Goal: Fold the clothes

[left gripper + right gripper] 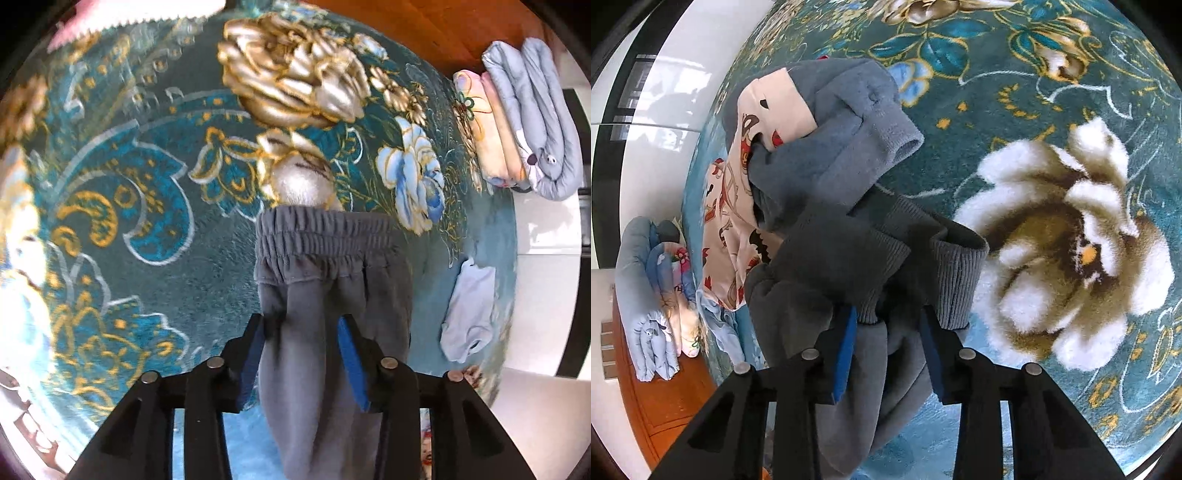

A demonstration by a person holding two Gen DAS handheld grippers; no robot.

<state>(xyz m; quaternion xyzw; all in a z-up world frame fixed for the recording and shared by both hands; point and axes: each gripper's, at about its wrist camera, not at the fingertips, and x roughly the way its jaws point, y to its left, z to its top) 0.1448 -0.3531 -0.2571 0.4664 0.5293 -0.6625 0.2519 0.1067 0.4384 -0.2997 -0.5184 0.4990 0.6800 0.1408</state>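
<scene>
Left gripper point(304, 325) pinches the grey fleece sweatpants point(332, 280) between its blue pads, the elastic waistband at twelve o'clock over the teal floral plush blanket point(147, 206). Right gripper point(888, 314) clamps on the ribbed cuffs of those sweatpants point(923, 273), bunched at twelve o'clock. At eleven o'clock in the right view lies a blue-grey fleece garment point(842, 133) over a pink printed cloth point(727, 221). A stack of folded pale-blue bedding point(532, 118) sits at two o'clock in the left view.
</scene>
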